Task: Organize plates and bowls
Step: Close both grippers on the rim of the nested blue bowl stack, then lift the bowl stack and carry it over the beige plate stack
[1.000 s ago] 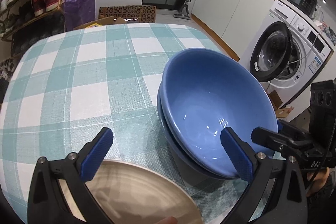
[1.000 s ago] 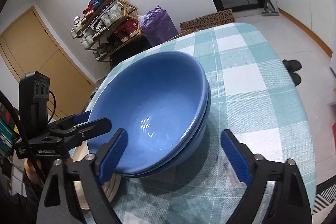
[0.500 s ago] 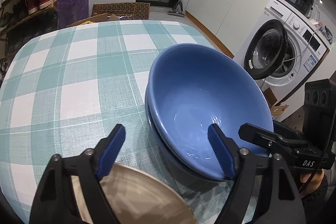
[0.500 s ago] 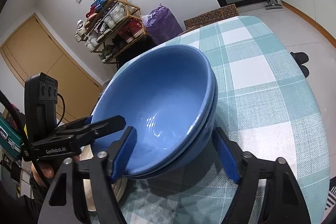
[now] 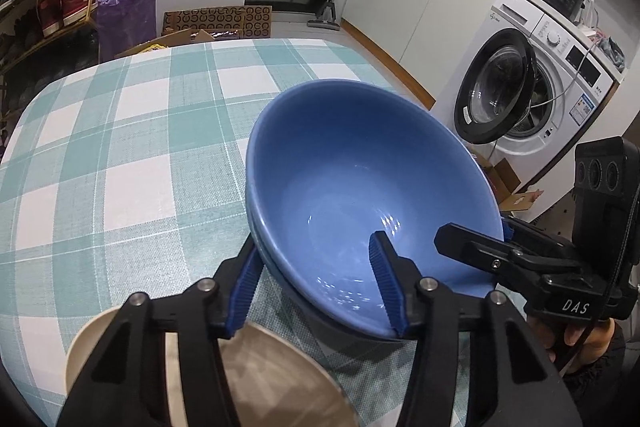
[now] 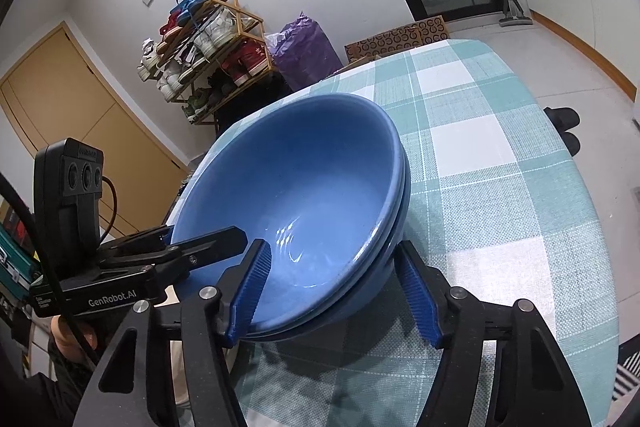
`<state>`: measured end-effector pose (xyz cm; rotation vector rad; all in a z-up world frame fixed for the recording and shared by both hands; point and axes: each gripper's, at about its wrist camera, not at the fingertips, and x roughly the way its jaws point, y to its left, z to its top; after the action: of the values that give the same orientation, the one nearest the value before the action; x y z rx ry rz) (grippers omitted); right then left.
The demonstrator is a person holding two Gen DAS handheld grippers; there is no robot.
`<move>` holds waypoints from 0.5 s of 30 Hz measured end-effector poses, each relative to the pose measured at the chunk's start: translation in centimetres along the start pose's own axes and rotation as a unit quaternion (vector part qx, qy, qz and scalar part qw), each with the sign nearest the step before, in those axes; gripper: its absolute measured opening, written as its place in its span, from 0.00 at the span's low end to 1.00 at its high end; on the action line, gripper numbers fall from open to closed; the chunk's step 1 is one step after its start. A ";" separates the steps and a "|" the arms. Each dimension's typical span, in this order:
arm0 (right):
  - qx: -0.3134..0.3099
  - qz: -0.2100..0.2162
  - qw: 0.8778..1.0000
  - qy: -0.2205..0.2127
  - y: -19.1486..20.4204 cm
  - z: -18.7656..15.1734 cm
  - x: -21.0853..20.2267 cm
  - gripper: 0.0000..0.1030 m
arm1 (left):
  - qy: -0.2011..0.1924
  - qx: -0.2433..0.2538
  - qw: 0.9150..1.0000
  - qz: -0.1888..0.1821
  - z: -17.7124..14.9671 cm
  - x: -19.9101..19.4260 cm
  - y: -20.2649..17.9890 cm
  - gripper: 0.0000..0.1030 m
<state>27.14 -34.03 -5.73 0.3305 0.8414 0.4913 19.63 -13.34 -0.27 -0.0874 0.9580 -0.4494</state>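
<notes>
1. The checked teal-and-white tablecloth (image 5: 132, 155) covers the table. At its near left edge lies a round beige plate (image 5: 86, 349), largely hidden under the left gripper (image 5: 316, 285).
2. Right of the plate stand two glossy blue ceramic bowls (image 5: 360, 183), nested and upright on the cloth.
3. The left gripper's jaws have just been closing, with the stack's near rim between them: one pad outside the wall, one inside. Whether both pads press yet I cannot tell.
4. The right gripper (image 6: 344, 291) straddles the opposite rim likewise, and its jaws have also been closing. Its outer pad seems just clear of the wall, so it counts as open.
5. The bowls are probably heavy, rigid, slippery and breakable, so a firm pinch across both rims from opposite sides suits best.
6. Their bases are hidden.
</notes>
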 end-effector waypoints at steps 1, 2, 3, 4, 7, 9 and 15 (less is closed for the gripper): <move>-0.002 -0.002 1.000 0.000 0.1 0.0 0.0 0.64 | -0.001 0.000 1.000 0.001 0.0 0.0 0.0 0.52; -0.003 -0.003 1.000 0.001 0.1 0.0 0.0 0.64 | -0.001 0.001 1.000 0.001 -0.1 -0.1 -0.1 0.52; -0.003 -0.004 1.000 0.001 0.2 0.0 0.0 0.64 | -0.002 0.001 1.000 0.001 -0.1 -0.1 0.0 0.52; -0.004 -0.004 1.000 0.002 0.2 0.0 0.0 0.64 | -0.003 0.001 1.000 0.002 -0.1 -0.2 0.0 0.52; -0.007 -0.007 1.000 0.001 0.3 0.0 -0.1 0.64 | -0.006 0.003 1.000 0.003 -0.1 -0.3 -0.1 0.52; -0.012 -0.011 1.000 -0.002 0.4 0.0 -0.2 0.64 | -0.008 0.004 1.000 0.004 -0.1 -0.5 -0.2 0.52; -0.018 -0.014 1.000 -0.003 0.5 -0.1 -0.5 0.64 | -0.014 0.009 1.000 0.006 -0.2 -1.0 -0.4 0.51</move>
<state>26.66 -33.90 -5.24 0.2866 0.8305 0.4781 18.83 -13.25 0.46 -0.0727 0.9265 -0.4451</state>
